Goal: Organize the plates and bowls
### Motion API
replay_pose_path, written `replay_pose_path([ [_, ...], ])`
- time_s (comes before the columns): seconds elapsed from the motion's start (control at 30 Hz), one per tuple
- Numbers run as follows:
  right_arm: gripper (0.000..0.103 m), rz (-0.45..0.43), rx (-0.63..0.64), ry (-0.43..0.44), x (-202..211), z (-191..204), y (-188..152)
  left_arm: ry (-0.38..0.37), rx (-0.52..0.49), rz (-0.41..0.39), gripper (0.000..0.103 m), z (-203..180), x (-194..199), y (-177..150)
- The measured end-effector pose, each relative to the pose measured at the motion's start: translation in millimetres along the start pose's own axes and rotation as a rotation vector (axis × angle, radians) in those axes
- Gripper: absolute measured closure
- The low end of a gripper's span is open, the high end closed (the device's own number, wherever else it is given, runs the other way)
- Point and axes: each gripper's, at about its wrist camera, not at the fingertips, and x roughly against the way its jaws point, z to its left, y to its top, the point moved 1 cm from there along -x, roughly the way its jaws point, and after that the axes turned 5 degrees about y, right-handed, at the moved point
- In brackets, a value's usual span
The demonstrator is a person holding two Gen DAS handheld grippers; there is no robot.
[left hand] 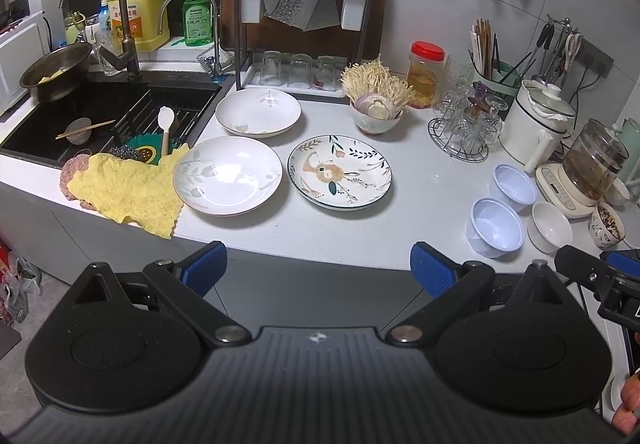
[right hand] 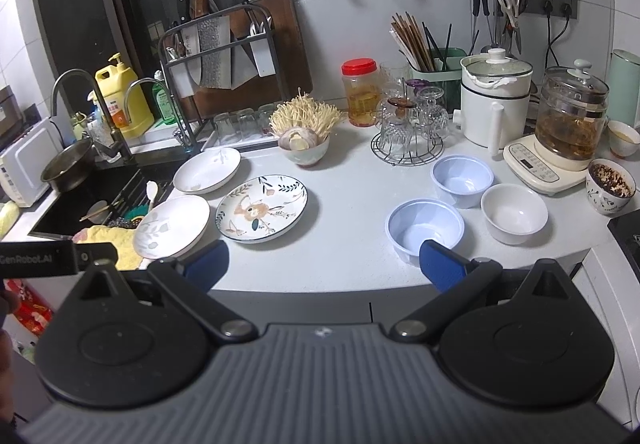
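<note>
Three plates lie on the white counter: a white plate [left hand: 258, 111] [right hand: 207, 170] at the back, a white leaf-patterned plate [left hand: 227, 174] [right hand: 171, 226] near the front, and a flower-patterned plate [left hand: 339, 171] [right hand: 262, 208] to its right. Two pale blue bowls [left hand: 513, 186] [left hand: 496, 227] [right hand: 462, 180] [right hand: 425, 229] and a small white bowl [left hand: 549, 227] [right hand: 513, 213] stand further right. My left gripper [left hand: 319, 268] is open and empty, held off the counter's front edge. My right gripper [right hand: 324, 264] is open and empty, its right fingertip [right hand: 440, 264] in front of the near blue bowl.
A sink [left hand: 100, 112] with a spatula and chopsticks is at the left, with a yellow cloth [left hand: 128, 192] over its edge. A bowl of enoki mushrooms [left hand: 376, 104], a glass rack [left hand: 464, 124], kettles [left hand: 536, 120], a cup of tea leaves [right hand: 610, 186] and a knife rack [left hand: 300, 16] line the back.
</note>
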Motion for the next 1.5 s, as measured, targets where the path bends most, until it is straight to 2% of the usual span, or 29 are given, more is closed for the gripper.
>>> replay_pose_path([
  [0.2, 0.0, 0.004, -0.014, -0.01, -0.5, -1.3, 0.1, 0.01, -0.012, -0.003, 0.003, 1.0, 2.0, -0.2],
  [0.53, 0.0, 0.008, -0.009, 0.05, -0.3, 4.5, 0.4, 0.034, -0.006, -0.015, 0.003, 5.2, 10.8, 1.1],
  [0.8, 0.0, 0.009, -0.012, 0.065, 3.9, -0.6, 2.2, 0.013, -0.009, -0.014, 0.003, -5.7, 15.9, -1.1],
  [1.1, 0.0, 0.023, 0.012, 0.08, 2.1, 0.8, 3.5, -0.001, 0.03, 0.012, 0.003, -5.2, 5.4, 1.7],
  [1.5, 0.0, -0.003, -0.016, 0.09, -20.1, 10.7, 19.1, -0.006, -0.007, -0.007, 0.003, 2.3, -17.0, 24.8],
])
